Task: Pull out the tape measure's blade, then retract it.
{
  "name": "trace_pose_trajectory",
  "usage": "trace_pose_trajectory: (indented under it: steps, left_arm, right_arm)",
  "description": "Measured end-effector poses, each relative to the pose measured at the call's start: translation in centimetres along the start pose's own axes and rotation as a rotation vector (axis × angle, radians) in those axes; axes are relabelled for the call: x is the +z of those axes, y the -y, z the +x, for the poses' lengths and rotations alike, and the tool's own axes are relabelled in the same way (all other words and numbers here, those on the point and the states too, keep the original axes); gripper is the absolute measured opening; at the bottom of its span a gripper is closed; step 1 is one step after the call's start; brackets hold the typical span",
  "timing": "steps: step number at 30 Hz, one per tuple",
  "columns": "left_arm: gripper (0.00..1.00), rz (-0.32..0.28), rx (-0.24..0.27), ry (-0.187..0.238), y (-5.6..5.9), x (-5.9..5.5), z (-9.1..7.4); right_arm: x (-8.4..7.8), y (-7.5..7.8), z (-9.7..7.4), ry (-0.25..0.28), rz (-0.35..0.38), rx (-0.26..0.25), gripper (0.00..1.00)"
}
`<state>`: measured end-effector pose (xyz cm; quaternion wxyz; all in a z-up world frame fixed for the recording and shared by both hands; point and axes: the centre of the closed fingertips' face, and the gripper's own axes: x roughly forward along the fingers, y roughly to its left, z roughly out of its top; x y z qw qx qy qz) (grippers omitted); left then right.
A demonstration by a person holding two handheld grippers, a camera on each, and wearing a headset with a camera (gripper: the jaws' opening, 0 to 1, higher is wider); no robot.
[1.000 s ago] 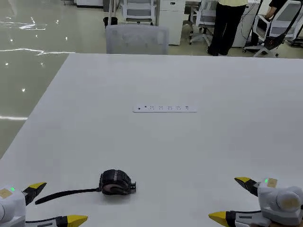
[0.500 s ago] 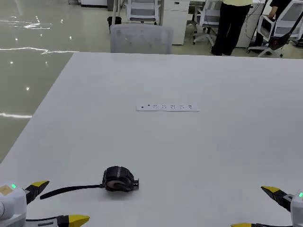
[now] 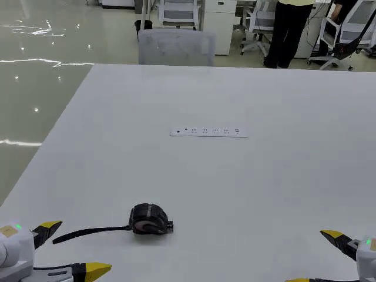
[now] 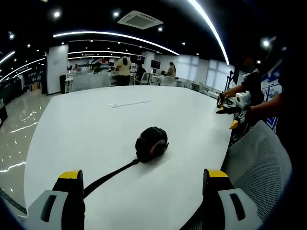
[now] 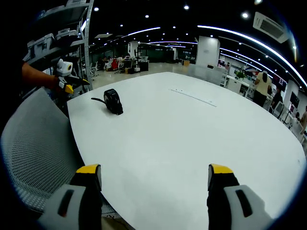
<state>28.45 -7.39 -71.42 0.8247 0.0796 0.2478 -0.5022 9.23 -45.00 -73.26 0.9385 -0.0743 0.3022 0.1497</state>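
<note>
The big white table top looks smooth and matt. At 7 o'clock on it, the round black tape measure looks like dull plastic, with a dull black strap. At 10 o'clock the pale floor is very shiny. The grey chair is holey mesh.

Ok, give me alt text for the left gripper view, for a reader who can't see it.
A black tape measure sits on a white table, its black strap trailing toward the open left gripper, whose yellow-tipped jaws stand wide apart. The right gripper hovers by the table's edge at the right of the view.
</note>
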Motion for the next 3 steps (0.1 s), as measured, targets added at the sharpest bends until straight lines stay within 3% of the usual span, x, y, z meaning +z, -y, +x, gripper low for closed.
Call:
trace_pose_trajectory:
  steps: [3]
  left_arm:
    - [1.0,0.011,-0.001,-0.003,0.16,0.0,0.39]
  right_arm:
    - [-0.14,-0.4,0.03,-0.013,-0.034,0.009,0.93]
